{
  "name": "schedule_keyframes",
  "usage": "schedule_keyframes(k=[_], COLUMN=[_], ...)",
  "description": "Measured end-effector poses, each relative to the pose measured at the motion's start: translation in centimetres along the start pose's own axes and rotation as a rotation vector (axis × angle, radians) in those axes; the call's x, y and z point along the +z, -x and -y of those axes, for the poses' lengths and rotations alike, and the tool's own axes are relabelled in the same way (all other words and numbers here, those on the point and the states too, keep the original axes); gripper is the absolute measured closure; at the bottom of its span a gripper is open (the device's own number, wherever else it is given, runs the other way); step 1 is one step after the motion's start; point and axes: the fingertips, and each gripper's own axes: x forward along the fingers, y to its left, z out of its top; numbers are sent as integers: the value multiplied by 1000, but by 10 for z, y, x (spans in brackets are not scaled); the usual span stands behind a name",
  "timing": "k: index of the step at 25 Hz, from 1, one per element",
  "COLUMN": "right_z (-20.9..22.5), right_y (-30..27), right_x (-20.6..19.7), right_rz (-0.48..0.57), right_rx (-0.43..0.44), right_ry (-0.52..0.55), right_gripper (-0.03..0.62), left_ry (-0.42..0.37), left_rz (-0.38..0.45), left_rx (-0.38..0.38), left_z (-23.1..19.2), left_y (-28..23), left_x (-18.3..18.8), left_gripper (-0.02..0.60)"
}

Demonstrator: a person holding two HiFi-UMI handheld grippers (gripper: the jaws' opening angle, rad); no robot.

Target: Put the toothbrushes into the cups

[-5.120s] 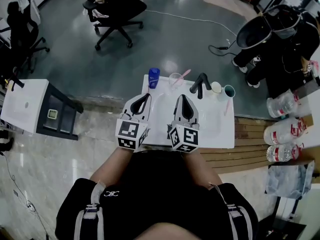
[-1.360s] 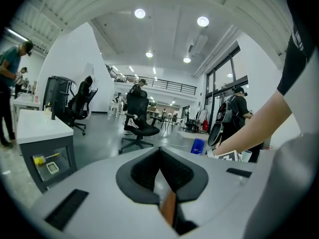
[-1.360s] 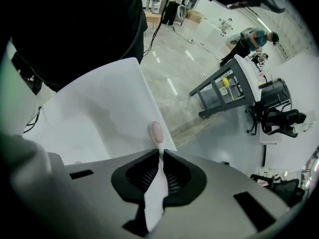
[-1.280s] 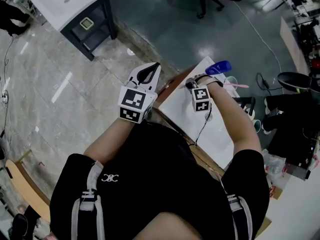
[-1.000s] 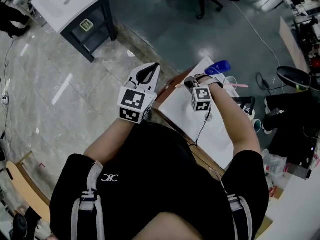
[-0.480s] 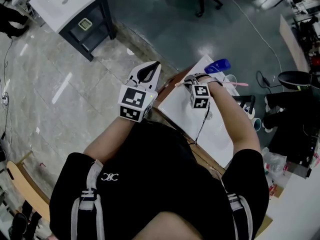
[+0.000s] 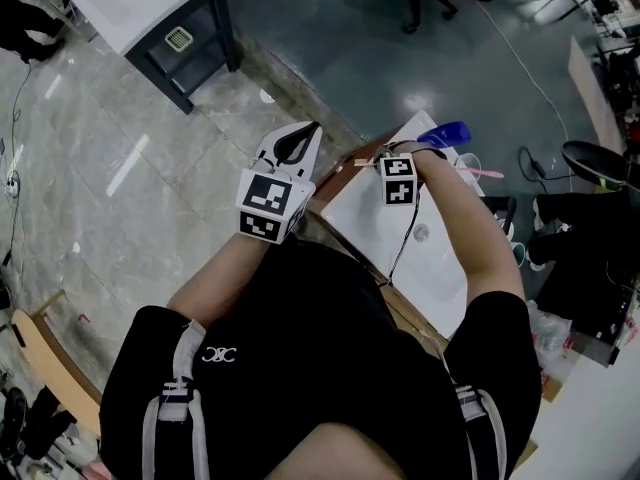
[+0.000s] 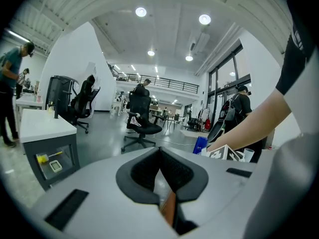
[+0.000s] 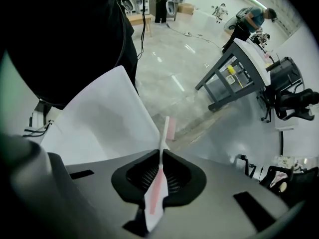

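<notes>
**Toothbrush poised over the surface, just short of the cups**

Pinching a pink-and-white toothbrush (image 9: 158, 179) by its handle in the right gripper (image 9: 160, 156), jaws just closed further onto it. Head end left poking past the tips, likely so that a free length can slide into a cup. Hovering above the far left corner of the white surface (image 7: 400, 243), just beside the blue cup (image 7: 446, 133), with a clear cup (image 7: 466, 164) beyond already holding a pink toothbrush (image 7: 487, 174). Right forearm stretched forward over the surface, wrist bent to aim that gripper straight down. Left gripper (image 7: 306, 134) pressed together on nothing, held close to level over the floor off the surface's left edge, apparently parked clear of the work.
</notes>
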Motion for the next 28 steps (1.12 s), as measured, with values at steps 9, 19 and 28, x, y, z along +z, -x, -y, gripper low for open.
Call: schedule_keyframes(k=[9, 19, 28], right_z=[29, 40, -10], right_y=[53, 176, 274], right_x=[26, 12, -61], right_rz=[251, 671, 878], right_rx=[-179, -521, -986], right_ry=[-242, -813, -1260], right_gripper=[553, 553, 553], left_ry=[-14, -73, -140], left_rz=[10, 15, -8], left_rx=[-30, -149, -334], left_z=[6, 43, 120], left_y=[3, -13, -41], left_x=[9, 26, 34], left_gripper=[568, 568, 568])
